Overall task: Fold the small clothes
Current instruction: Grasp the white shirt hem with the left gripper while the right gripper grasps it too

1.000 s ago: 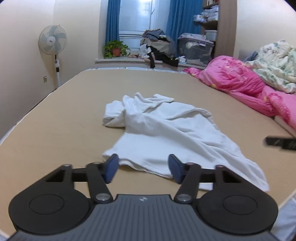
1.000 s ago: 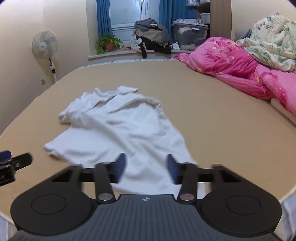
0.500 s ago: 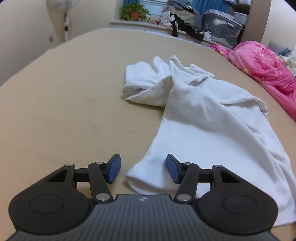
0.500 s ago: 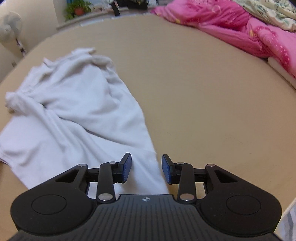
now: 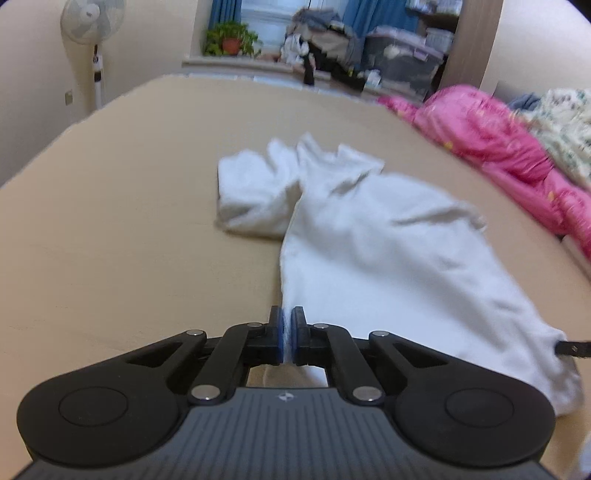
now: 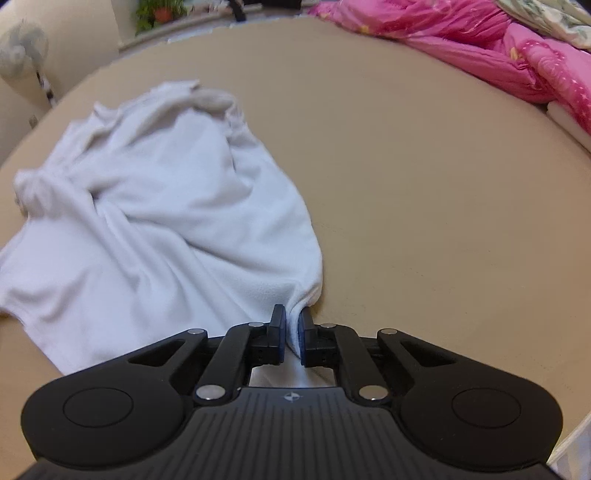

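A small white garment [image 5: 369, 236] lies crumpled on the tan bed surface [image 5: 110, 221], its bunched end toward the far side. My left gripper [image 5: 287, 332] is shut on the garment's near left corner, cloth pinched between the blue pads. In the right wrist view the same white garment [image 6: 155, 206] spreads to the left, and my right gripper [image 6: 291, 332] is shut on its near right corner, the fabric gathered into the pads. The tip of the right gripper [image 5: 572, 349] shows at the right edge of the left wrist view.
A pink quilt [image 5: 498, 147] and a floral blanket [image 5: 565, 122] pile along the right side of the bed. A standing fan [image 5: 92, 26] is by the left wall. A potted plant [image 5: 231, 40], a clothes heap and storage boxes [image 5: 402, 62] line the far windowsill.
Both grippers came down and forward to the garment's near hem. Each went from open to shut, pinching a near corner of the white cloth.
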Tool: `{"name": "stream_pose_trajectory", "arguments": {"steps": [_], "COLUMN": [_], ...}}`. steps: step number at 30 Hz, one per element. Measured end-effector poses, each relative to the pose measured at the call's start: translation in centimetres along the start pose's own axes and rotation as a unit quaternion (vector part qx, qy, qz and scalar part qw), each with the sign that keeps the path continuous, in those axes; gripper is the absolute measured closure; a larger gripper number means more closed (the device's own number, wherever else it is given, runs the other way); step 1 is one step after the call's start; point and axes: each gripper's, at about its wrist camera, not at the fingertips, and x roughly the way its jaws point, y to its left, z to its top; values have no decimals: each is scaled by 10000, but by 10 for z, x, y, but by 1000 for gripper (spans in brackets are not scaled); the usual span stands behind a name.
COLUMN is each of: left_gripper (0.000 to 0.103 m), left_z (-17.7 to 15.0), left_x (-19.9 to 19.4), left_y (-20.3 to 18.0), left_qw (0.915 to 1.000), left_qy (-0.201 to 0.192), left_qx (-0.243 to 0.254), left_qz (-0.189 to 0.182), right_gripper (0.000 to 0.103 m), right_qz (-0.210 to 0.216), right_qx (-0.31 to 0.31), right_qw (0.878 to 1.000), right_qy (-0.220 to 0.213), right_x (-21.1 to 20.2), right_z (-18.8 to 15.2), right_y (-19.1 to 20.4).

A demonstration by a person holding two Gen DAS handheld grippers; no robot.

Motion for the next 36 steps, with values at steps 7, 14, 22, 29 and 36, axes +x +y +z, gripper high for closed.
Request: {"name": "stream_pose_trajectory", "arguments": {"steps": [7,14,22,29,36], "left_gripper": [100,100,60,50,54], "left_z": [-17,-100,-96,-74,-76], "left_x": [-157,-230,-213,-127,-65], "left_y": [18,53,57,67,59], "left_qw": [9982,9967,9964,9902,9854], "left_qy": [-596,490,609,1274,1666], "left_qx": [11,-647,-582,-562,-102], "left_qz": [-21,-57,-77,90,349], "right_gripper": [98,98,82,73,73], "right_qz": [967,1347,533,160,-103], "right_qx": [290,48,-462,-921,-1022], "right_qw": [9906,9905,9956,9933,9905], "right_qy": [-918,257,619,673,916], "right_x": [-83,-109,-83,-37,-12], "right_z": [14,-24,-29,-19,-31], "right_y": [-20,-55,-49,-11,-5]}}
